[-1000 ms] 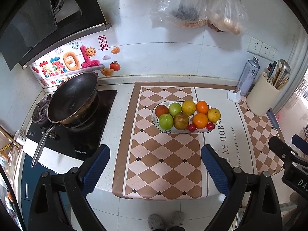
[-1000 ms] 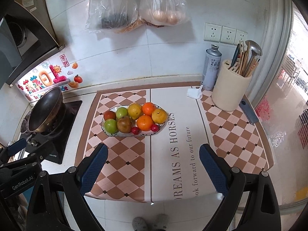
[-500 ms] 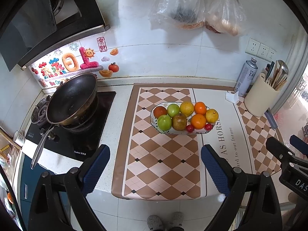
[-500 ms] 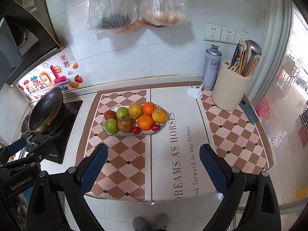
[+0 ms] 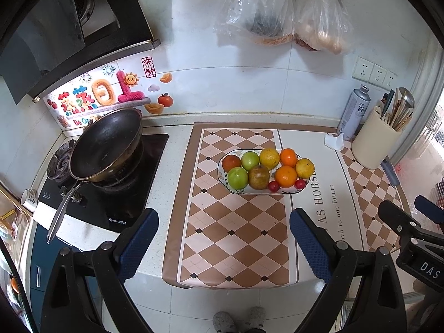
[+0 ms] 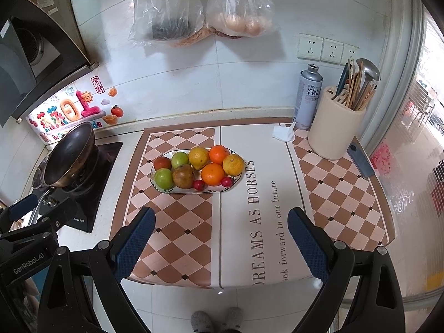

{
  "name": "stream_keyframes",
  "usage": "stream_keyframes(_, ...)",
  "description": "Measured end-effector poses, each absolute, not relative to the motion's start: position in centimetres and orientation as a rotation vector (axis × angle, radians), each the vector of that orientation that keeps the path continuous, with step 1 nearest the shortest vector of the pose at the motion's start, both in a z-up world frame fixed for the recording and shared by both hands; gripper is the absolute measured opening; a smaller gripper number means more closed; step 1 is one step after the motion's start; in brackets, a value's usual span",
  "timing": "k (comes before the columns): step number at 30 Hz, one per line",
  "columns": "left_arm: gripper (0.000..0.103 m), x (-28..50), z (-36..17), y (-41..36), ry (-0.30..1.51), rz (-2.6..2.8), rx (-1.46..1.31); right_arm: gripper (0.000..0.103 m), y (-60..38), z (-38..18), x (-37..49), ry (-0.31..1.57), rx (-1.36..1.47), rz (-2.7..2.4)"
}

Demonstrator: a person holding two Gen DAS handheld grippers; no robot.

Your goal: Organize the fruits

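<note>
Counter's plate (image 5: pixel 288 192) holds two oranges (image 5: pixel 285 176), two green apples (image 5: pixel 237 178).

Bare checkered mat (image 6: pixel 177 230) is lying open in front of the fruit plate (image 6: pixel 166 190). A wok (image 6: pixel 69 158) is crowding the left side, while a spray can (image 6: pixel 308 97) and utensil holder (image 6: pixel 333 130) are blocking the back-right corner.

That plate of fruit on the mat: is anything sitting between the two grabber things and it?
Nothing visible does. Between the open left gripper, the open right gripper and the plate of fruit lies only bare checkered mat. The wok and utensil holder stand off to the sides.
</note>
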State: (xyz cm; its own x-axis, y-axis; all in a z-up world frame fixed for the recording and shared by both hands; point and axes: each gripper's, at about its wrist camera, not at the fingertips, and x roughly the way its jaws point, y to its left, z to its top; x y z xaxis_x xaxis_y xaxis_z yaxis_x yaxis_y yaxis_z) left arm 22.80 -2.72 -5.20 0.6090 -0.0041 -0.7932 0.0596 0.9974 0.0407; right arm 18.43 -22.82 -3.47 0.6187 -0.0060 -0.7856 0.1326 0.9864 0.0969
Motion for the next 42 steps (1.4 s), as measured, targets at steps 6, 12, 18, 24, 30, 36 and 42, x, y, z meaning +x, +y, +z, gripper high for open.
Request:
stream_keyframes(6,0.097,22.77,-5.09,-2.66,0.912,-0.037,0.065,0.098,-22.59,-3.34,18.31,0.900,0.145,-0.077)
stream_keyframes(12,0.097,22.65,-4.78,-2.70,0.912,-0.039,0.072,0.098,-22.54,-3.27,18.40,0.908,0.129,-0.072)
stream_keyframes(18,0.097,22.58,-4.77,-2.74,0.912,-0.038,0.070,0.098,-22.57,-3.27,18.45,0.906,0.130,-0.071)
stream_keyframes(24,0.097,22.55,-4.77,-2.76,0.911,-0.037,0.072,0.098,-22.59,-3.26,18.46,0.907,0.129,-0.070)
stream_keyframes(30,0.097,22.57,-4.60,-2.77,0.910,-0.039,0.077,0.098,-22.61,-3.23,18.43,0.906,0.128,-0.071)
stream_keyframes(36,0.097,22.56,-4.55,-2.72,0.909,-0.041,0.080,0.098,-22.69,-3.20,18.39,0.906,0.130,-0.071)
stream_keyframes(42,0.097,22.52,-4.55,-2.69,0.908,-0.041,0.078,0.098,-22.71,-3.08,18.34,0.902,0.127,-0.067)
